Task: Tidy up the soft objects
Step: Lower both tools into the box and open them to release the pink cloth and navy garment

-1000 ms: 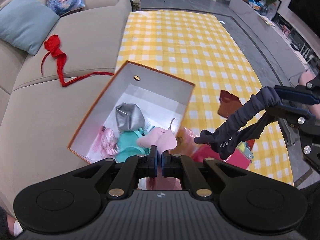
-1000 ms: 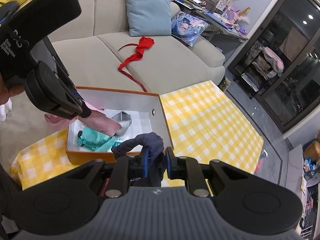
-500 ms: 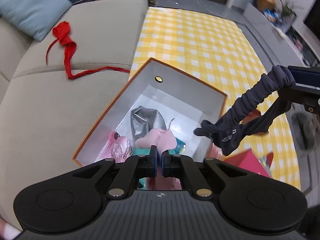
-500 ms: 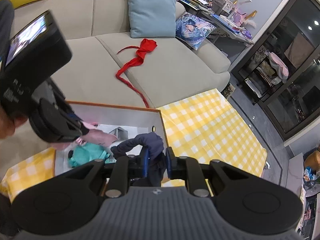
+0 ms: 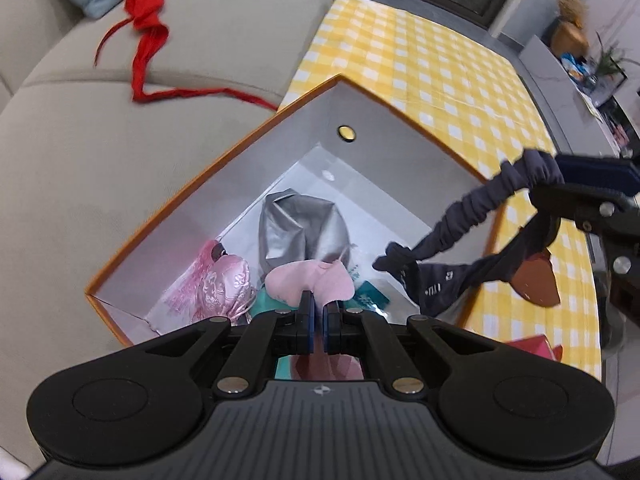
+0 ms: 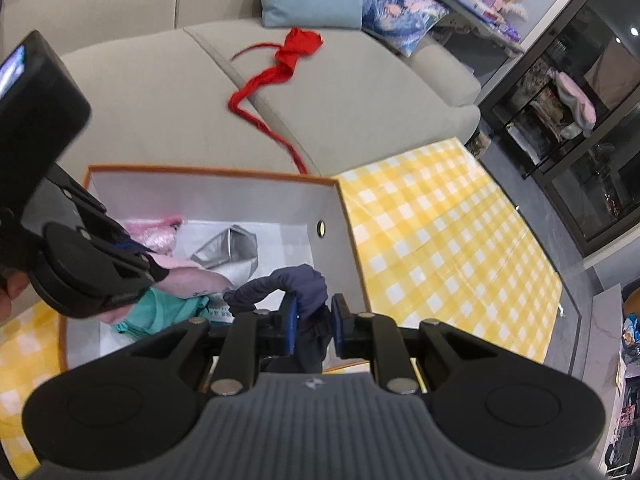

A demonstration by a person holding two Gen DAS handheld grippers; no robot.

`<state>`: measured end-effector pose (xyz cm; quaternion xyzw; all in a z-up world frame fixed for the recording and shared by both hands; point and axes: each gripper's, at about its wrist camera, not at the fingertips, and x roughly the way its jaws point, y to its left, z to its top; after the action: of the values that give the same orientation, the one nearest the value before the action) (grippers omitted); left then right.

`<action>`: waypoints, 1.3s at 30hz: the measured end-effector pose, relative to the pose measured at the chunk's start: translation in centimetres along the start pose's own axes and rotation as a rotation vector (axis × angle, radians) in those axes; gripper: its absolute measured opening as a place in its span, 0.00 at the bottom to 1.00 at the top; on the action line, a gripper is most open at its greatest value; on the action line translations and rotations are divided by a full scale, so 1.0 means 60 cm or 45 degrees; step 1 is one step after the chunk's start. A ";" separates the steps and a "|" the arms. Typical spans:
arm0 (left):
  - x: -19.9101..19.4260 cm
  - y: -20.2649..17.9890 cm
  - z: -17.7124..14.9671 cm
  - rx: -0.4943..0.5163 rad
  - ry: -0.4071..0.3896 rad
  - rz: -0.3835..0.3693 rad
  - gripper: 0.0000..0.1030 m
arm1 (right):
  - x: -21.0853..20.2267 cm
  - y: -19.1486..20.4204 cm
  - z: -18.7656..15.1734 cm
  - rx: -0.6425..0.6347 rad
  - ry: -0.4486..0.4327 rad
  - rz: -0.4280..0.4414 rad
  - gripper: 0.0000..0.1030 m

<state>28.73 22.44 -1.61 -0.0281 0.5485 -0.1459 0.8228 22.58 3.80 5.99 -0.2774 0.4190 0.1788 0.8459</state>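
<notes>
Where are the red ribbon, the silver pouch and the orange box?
red ribbon (image 6: 298,46), right wrist view, its bunched knot.
silver pouch (image 5: 298,228), left wrist view, its middle.
orange box (image 5: 400,148), left wrist view, far inner wall.

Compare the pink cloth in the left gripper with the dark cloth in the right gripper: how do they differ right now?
The pink cloth is pale, smooth and bunched short, low inside the box; the dark cloth is navy, ruched and strung out long, hanging over the box's right edge. The pink one is pinched in the left gripper; the dark one fills the right gripper. Both are soft and clamped.
</notes>
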 end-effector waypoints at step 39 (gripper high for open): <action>0.130 0.029 0.021 -0.021 0.095 0.065 0.07 | 0.248 -0.004 0.092 0.090 0.120 0.122 0.16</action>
<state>33.05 21.84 -8.46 -0.0153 0.5806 -0.1212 0.8050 34.80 8.06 -3.23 -0.2349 0.4773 0.1908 0.8250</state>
